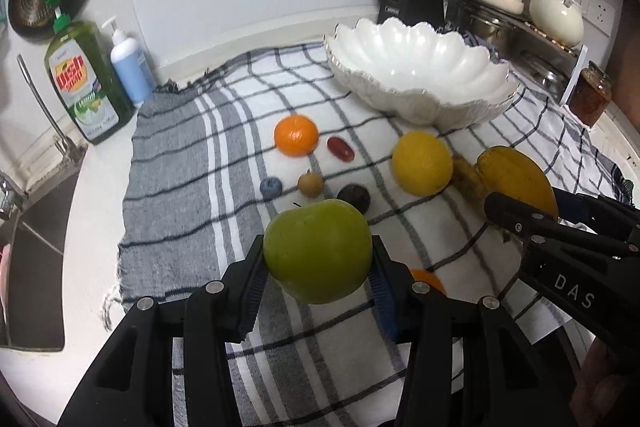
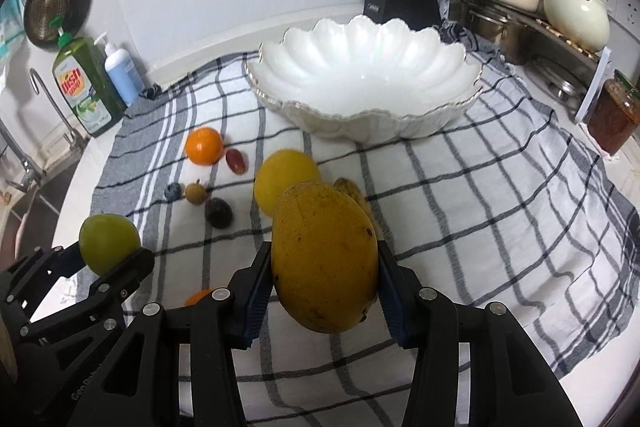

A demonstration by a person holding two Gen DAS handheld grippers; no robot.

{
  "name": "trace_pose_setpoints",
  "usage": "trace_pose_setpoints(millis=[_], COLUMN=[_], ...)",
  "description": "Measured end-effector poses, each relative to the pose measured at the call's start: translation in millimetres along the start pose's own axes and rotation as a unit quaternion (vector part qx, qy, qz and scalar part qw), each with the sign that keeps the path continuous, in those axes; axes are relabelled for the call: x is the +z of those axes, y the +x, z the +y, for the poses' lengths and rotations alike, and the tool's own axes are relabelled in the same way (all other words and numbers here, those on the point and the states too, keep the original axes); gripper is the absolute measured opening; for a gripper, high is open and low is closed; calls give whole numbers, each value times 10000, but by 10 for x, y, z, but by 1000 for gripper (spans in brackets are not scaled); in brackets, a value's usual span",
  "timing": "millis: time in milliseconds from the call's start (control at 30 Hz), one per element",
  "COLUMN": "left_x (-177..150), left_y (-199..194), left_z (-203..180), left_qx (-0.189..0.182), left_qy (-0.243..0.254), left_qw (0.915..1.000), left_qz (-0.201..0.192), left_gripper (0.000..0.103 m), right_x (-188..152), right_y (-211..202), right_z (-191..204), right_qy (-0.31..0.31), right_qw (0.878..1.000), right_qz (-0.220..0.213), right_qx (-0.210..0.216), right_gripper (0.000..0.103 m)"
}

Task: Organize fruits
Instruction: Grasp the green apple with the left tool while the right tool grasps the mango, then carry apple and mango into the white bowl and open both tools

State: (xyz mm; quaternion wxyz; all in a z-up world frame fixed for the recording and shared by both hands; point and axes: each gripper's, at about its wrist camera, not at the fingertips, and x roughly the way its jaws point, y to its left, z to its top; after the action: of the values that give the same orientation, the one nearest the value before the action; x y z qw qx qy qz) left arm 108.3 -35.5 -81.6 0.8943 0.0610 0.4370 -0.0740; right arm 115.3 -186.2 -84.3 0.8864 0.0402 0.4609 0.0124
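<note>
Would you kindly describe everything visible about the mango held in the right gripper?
The large yellow-orange mango is oval, its smooth, matte skin flecked with small dark spots. It is lifted above the grey-and-white checked cloth, long axis roughly upright, clamped at its sides between the blue-padded fingers of the right gripper. Nothing else visibly touches it. It hangs in front of the round yellow fruit, short of the empty white scalloped bowl.
</note>
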Motion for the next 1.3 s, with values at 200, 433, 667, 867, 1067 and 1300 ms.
trace_pose_setpoints(millis=[200, 433, 667, 867, 1067, 1300], left_x=[189, 469, 813, 1101, 1353, 1607], left_y=[-87, -139, -159, -59, 77, 358], left_z=[-85, -234, -385, -503, -546, -561], left_qx=[-79, -167, -248, -391, -614, -575], left_qy=[77, 229, 415, 525, 527, 592], left_qw=[9997, 9987, 9962, 9947, 9939, 9943], left_qz=[-196, -431, -726, -792, -754, -671], left_gripper=[47, 47, 47, 47, 47, 47], right_x=[108, 292, 543, 785, 1017, 1227], right_y=[-98, -201, -273, -302, -236, -8], right_z=[-125, -308, -470, -588, -687, -760], right_qy=[90, 174, 277, 309, 333, 346], right_qw=[9998, 9990, 9974, 9958, 9947, 9951], right_qz=[-166, -393, -634, -816, -924, -867], right_qx=[-45, -122, -187, -294, -291, -338], right_gripper=[49, 49, 49, 49, 49, 49])
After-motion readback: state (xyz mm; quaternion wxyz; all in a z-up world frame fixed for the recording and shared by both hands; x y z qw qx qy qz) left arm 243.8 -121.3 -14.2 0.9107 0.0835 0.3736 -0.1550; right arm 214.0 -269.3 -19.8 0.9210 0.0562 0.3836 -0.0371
